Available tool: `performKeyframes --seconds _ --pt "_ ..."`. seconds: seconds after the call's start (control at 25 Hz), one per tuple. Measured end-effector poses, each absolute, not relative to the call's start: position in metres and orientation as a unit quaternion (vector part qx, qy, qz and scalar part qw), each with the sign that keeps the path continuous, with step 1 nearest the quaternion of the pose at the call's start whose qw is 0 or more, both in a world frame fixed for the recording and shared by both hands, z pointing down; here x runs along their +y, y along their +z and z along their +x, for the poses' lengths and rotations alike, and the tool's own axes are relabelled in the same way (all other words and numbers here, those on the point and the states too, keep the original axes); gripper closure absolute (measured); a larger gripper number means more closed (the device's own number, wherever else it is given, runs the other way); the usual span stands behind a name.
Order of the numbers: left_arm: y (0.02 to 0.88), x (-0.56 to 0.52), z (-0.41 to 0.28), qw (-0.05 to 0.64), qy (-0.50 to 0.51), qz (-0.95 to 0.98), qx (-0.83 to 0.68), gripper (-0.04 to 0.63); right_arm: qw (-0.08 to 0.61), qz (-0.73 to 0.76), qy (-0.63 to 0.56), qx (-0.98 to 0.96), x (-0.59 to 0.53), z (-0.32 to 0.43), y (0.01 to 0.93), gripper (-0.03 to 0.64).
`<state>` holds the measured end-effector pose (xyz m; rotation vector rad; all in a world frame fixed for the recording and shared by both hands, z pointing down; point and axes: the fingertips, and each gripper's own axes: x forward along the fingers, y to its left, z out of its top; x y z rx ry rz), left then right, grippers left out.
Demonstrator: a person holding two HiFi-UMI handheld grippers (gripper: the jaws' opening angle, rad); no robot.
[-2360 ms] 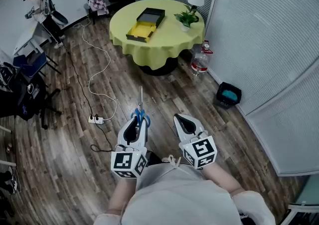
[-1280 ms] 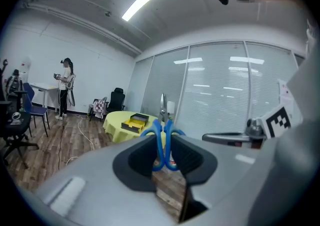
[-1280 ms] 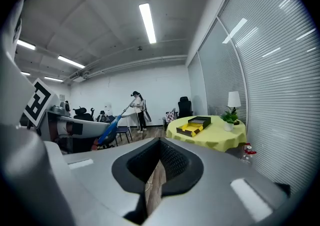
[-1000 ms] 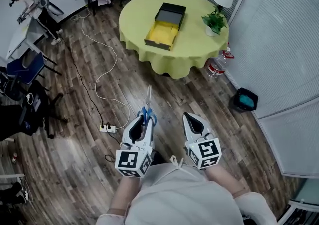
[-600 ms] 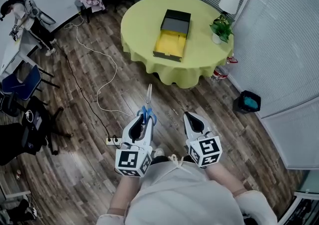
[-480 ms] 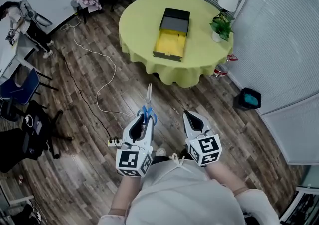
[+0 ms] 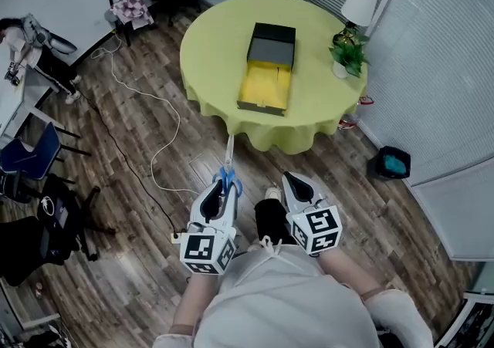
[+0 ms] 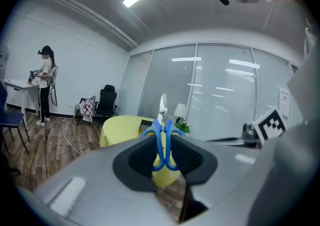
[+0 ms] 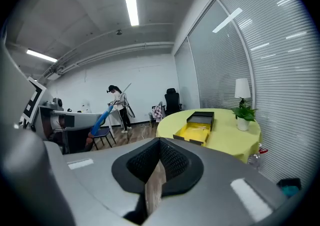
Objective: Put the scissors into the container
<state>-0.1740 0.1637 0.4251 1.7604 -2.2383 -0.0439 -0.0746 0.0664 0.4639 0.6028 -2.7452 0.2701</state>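
Note:
My left gripper [image 7: 221, 188] [image 8: 162, 145] is shut on blue-handled scissors [image 7: 227, 171] [image 8: 162, 132], whose silver blades point ahead toward the table. The container [image 7: 269, 68] [image 9: 196, 125] is an open box, yellow inside with a dark lid part, lying on the round yellow-green table [image 7: 224, 45]. My right gripper [image 7: 294, 187] [image 9: 159, 167] is shut and holds nothing; it hangs beside the left one, above the wood floor just short of the table's near edge. In the right gripper view the scissors [image 9: 102, 115] show at the left.
A potted plant [image 7: 349, 56] and a white lamp [image 7: 360, 5] stand at the table's right. A white cable [image 7: 147, 119] and power strip lie on the floor at the left. A black bin [image 7: 389, 163] sits right, chairs [image 7: 35, 161] and a person [image 7: 31, 45] far left.
The table and box have come nearer in the head view as I walk toward them. Both grippers keep their pose, the left one still holding the scissors.

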Motion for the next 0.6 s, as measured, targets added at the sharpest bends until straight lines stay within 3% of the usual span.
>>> performKeyframes --seconds 0.6 --pt "0.442 -0.064 -0.257 0.170 0.006 0.597 -0.784 0.502 0.150 0.196 0.098 -0.964 -0.170 -0.157 0.466 0.618"
